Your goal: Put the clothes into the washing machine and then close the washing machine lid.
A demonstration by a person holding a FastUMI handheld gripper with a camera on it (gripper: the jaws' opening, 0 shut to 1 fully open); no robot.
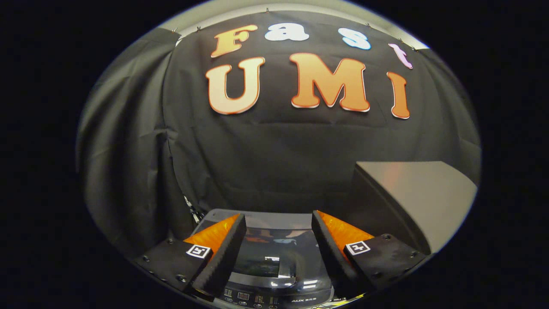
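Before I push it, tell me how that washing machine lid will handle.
The lid looks glossy, so probably slippery. It reads as one rigid panel, likely stiff. The hand-held gripper hangs open above it, touching nothing.

A glossy, smooth plastic lid (274, 253) is seen on the washing machine (274, 296); the booth wall (279, 163) is matt cloth; a smooth grey box (420, 193) appears matt.
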